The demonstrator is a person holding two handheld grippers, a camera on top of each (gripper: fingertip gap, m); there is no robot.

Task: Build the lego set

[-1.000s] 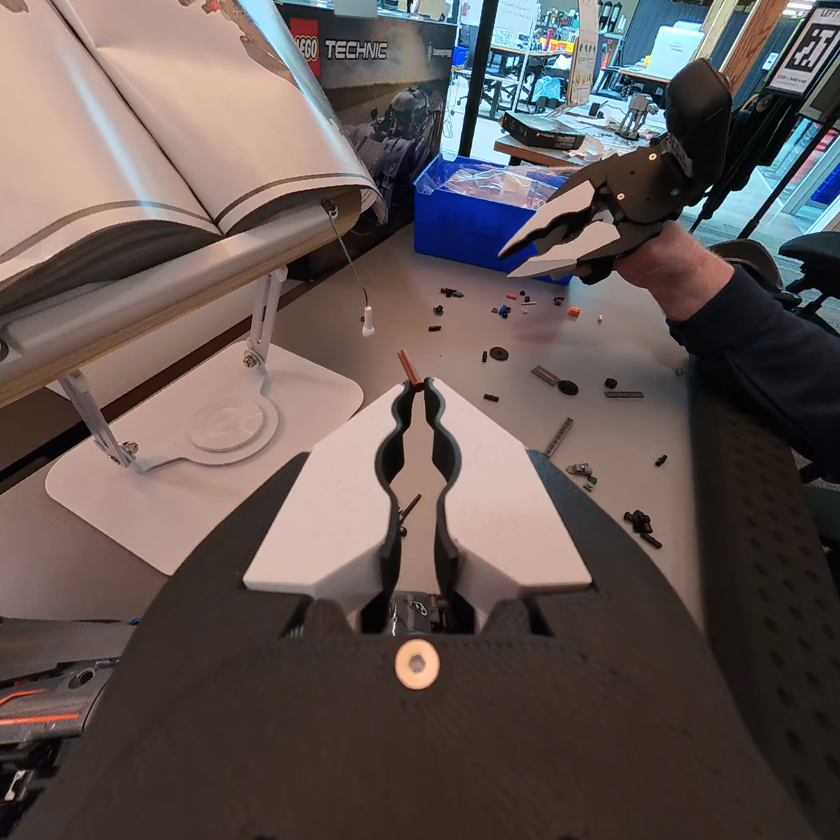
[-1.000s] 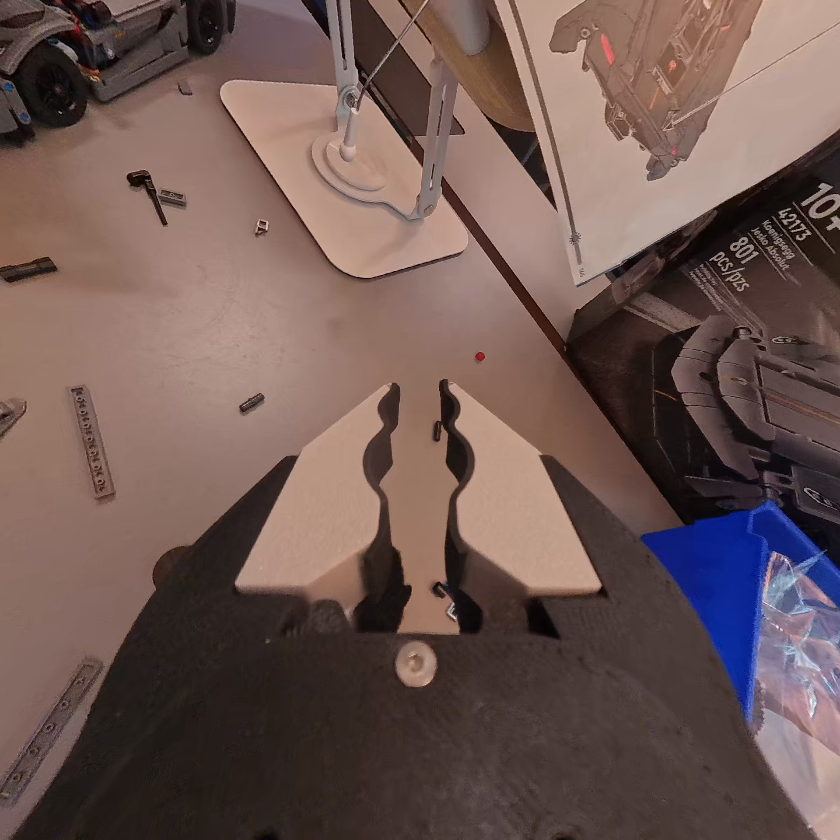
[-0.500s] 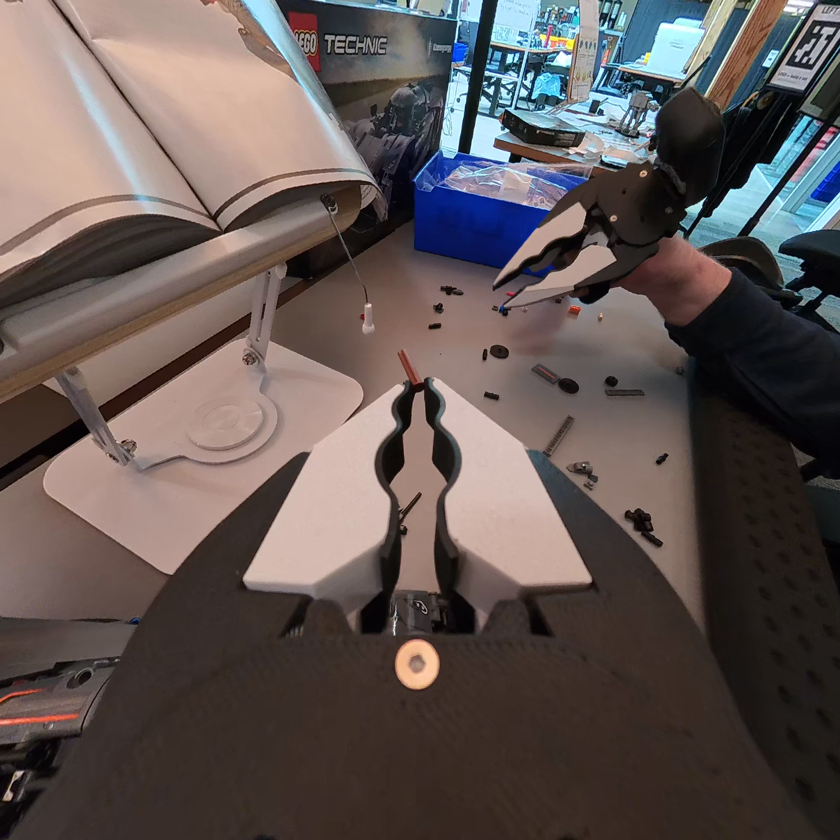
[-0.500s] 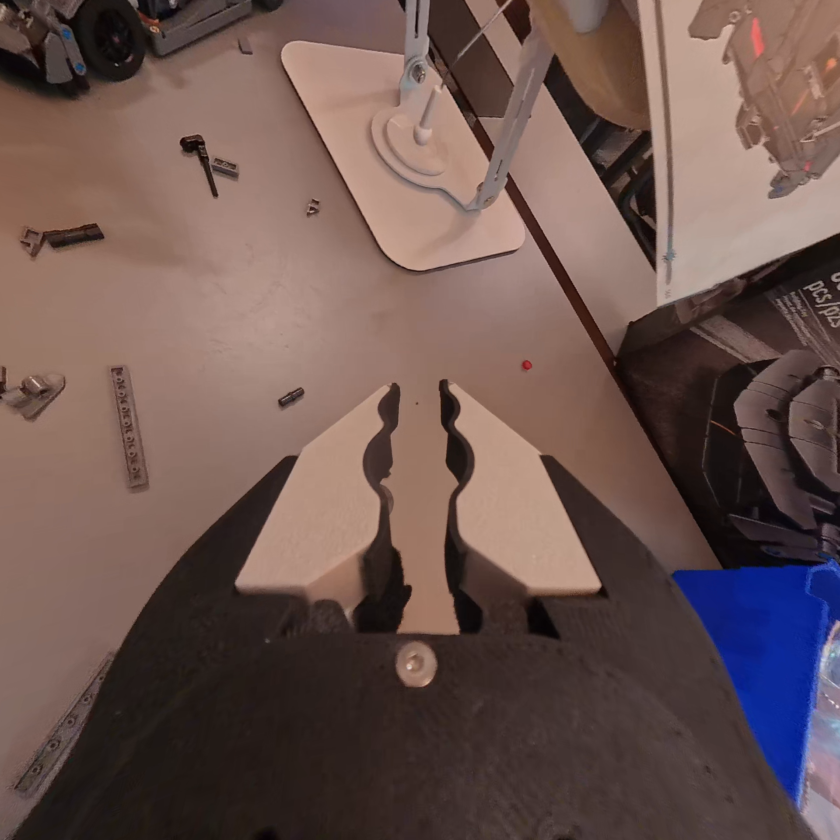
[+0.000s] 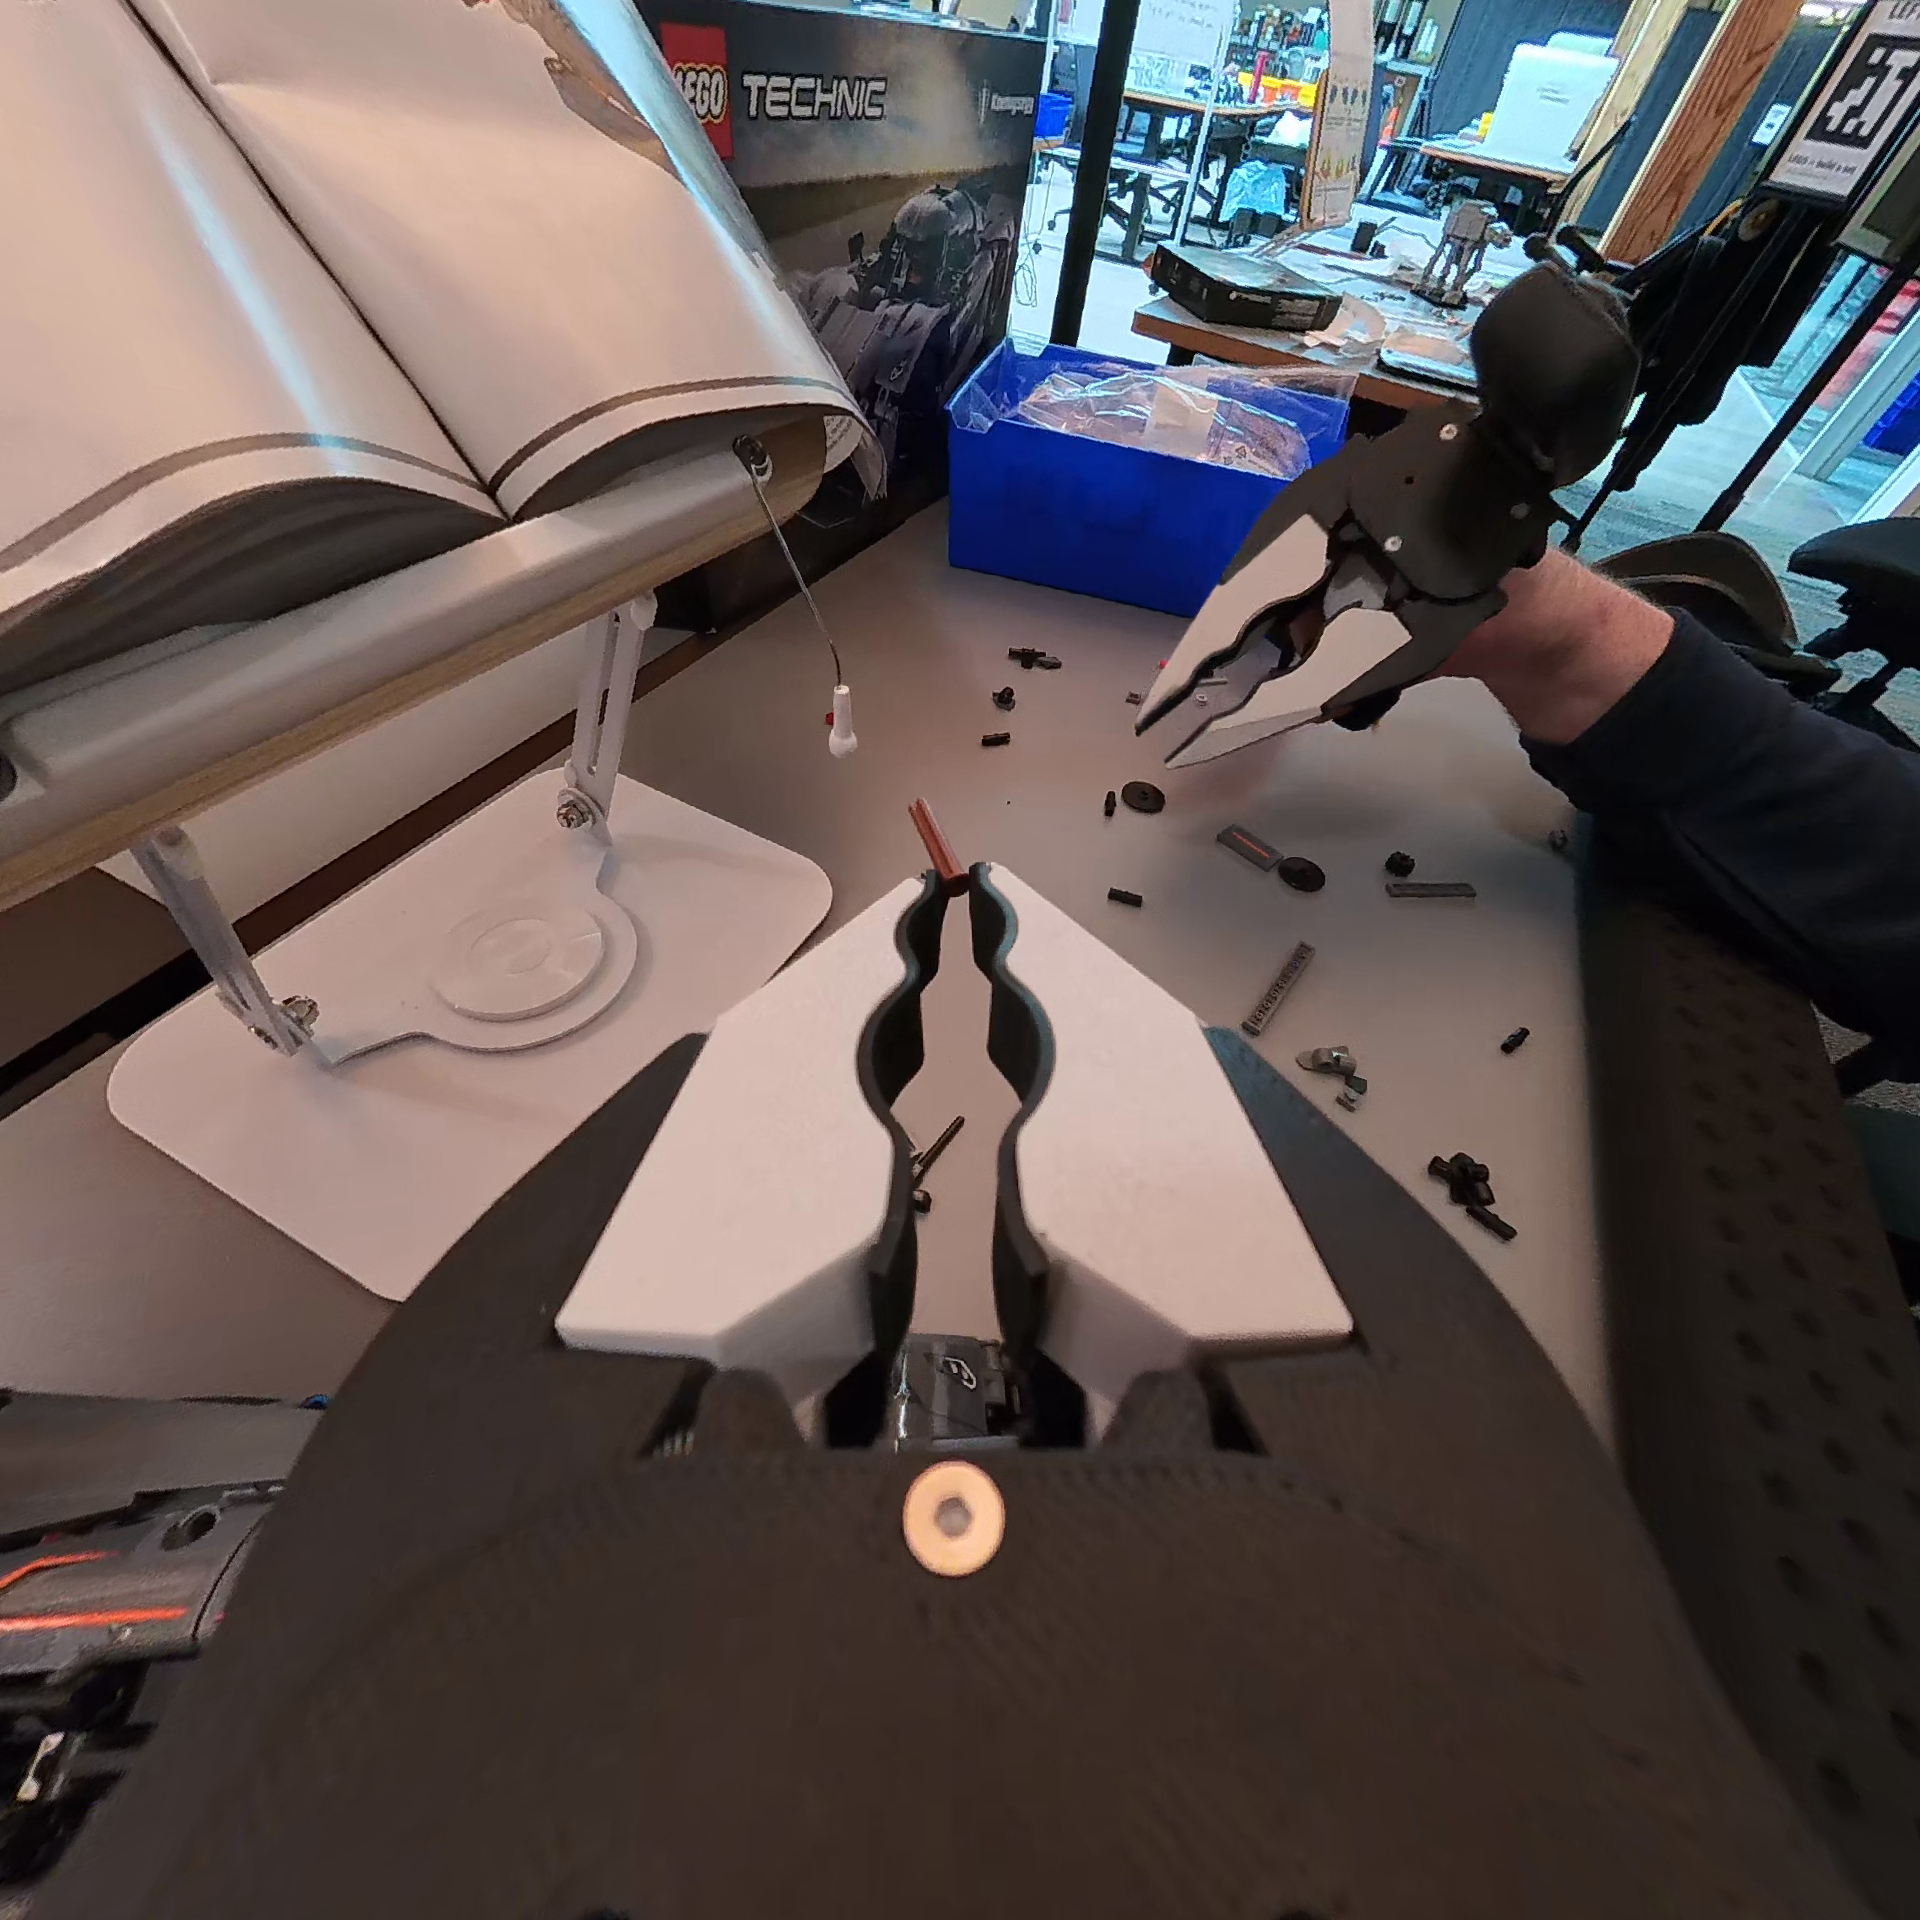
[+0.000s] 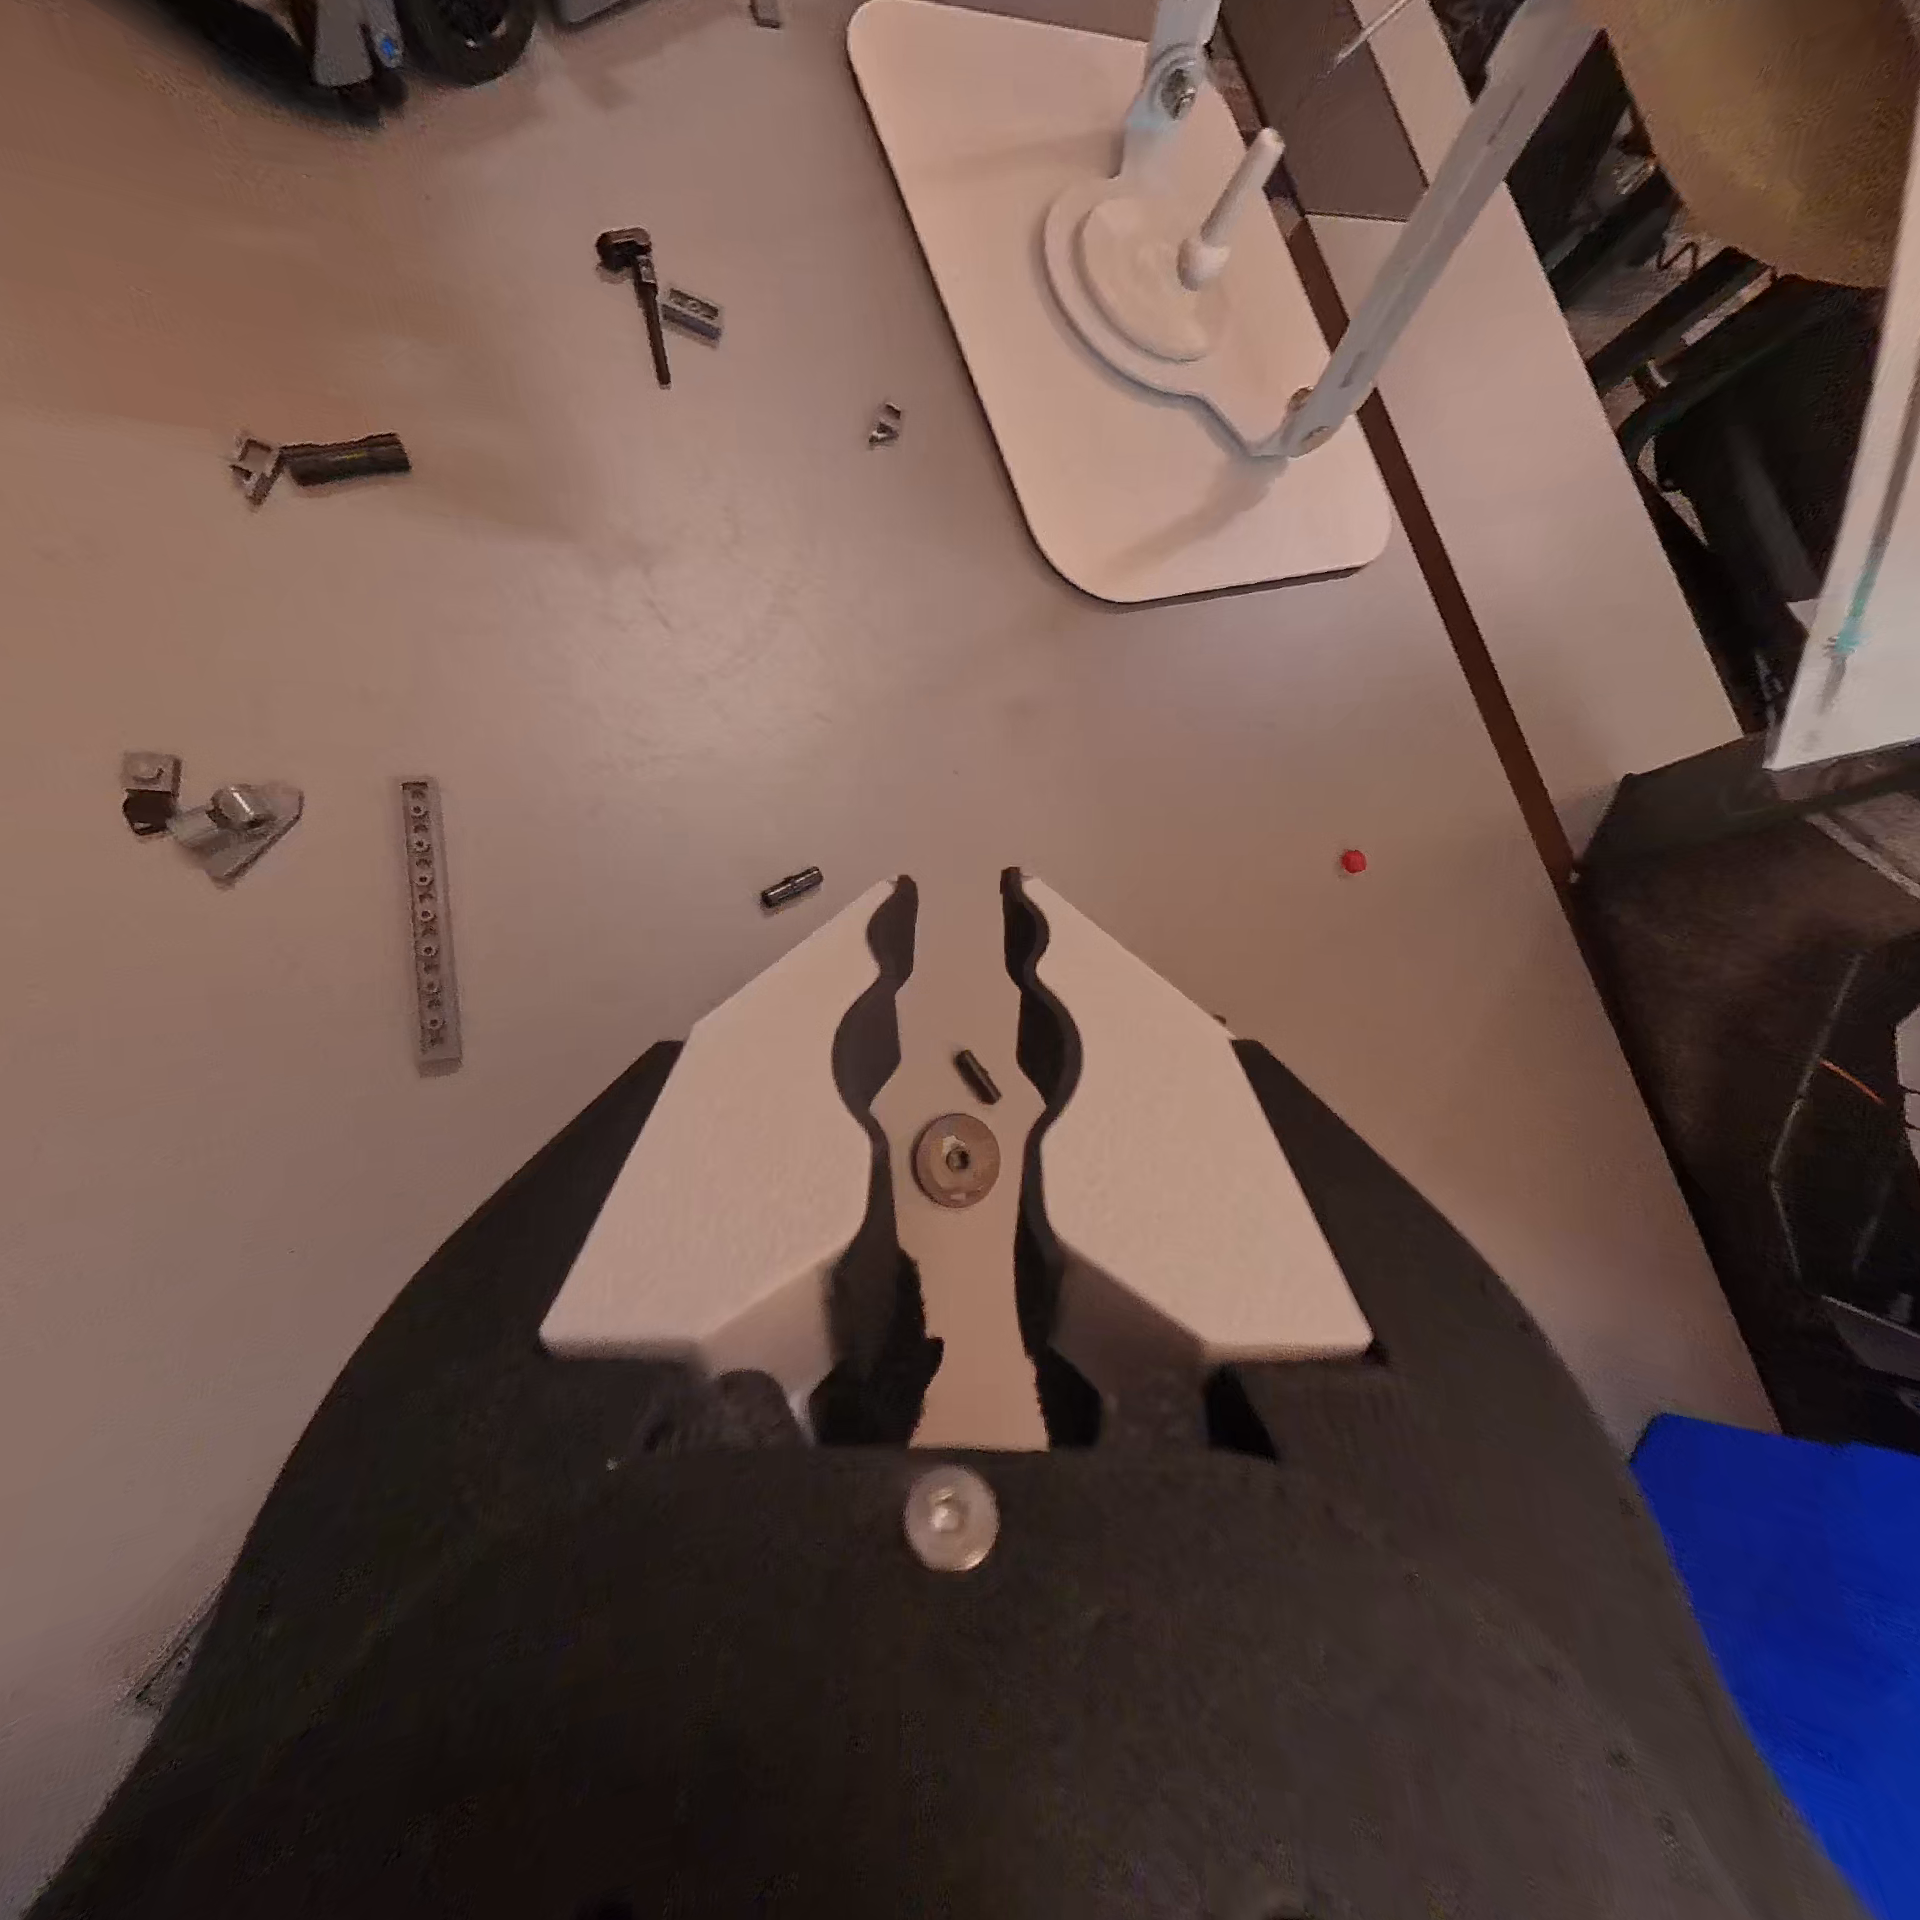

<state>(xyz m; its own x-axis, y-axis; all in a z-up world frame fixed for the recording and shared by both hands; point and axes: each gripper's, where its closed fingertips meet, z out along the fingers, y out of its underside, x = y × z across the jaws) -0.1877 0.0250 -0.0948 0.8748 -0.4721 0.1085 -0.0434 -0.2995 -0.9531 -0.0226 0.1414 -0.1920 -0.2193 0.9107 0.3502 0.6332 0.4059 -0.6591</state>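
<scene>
Left hand-held gripper (image 5: 953,883) pinches red axle (image 5: 932,840); right hand-held gripper (image 6: 958,883) (tilted tableward) parted, empty.

A grey table (image 5: 914,644) fills the foreground; beyond it, a black post (image 5: 1086,166), cluttered workbenches (image 5: 1278,322), and daylit windows (image 5: 1870,384).

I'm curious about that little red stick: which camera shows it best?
The left wrist view: the red stick is pinched at the left gripper's fingers, sticking out beyond the tips. The right wrist view doesn't show it, only the empty right gripper over the table.
</scene>
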